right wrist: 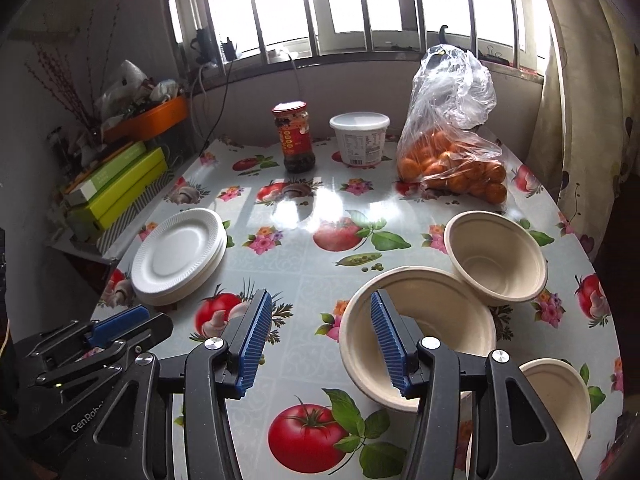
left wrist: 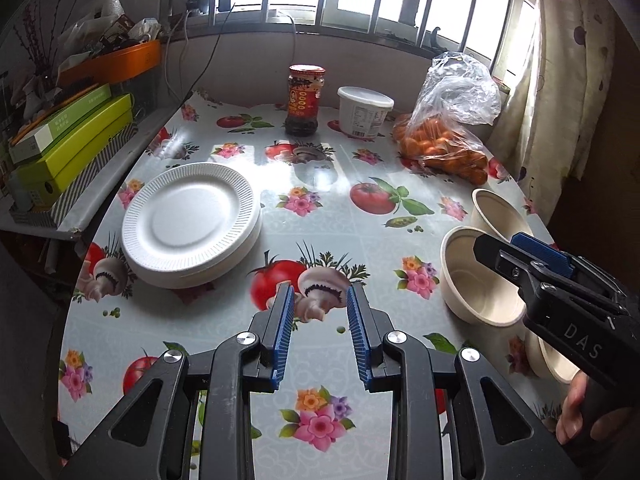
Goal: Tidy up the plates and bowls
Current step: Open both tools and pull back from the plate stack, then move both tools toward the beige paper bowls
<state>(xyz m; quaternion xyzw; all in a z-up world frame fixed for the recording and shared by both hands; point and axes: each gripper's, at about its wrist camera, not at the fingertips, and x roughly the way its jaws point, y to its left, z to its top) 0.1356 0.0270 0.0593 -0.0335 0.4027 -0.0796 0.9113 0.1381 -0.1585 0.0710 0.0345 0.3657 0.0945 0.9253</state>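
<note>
A stack of white foam plates [left wrist: 190, 222] sits on the table's left side; it also shows in the right wrist view [right wrist: 178, 256]. Three beige bowls stand on the right: a near middle bowl [right wrist: 432, 320], a far bowl [right wrist: 496, 256] and a near-right bowl [right wrist: 560, 404]. My left gripper [left wrist: 320, 300] is open and empty above the tablecloth, right of the plates. My right gripper [right wrist: 318, 308] is open, its right finger over the middle bowl's near rim, its left finger outside it. In the left wrist view the right gripper [left wrist: 520, 252] hangs over the middle bowl [left wrist: 476, 280].
A red-lidded sauce jar [right wrist: 294, 136], a white tub [right wrist: 360, 138] and a clear bag of oranges [right wrist: 452, 152] stand at the table's far side. Green boxes [right wrist: 116, 186] and an orange tray [right wrist: 148, 118] sit on a shelf to the left. A curtain [right wrist: 580, 92] hangs at the right.
</note>
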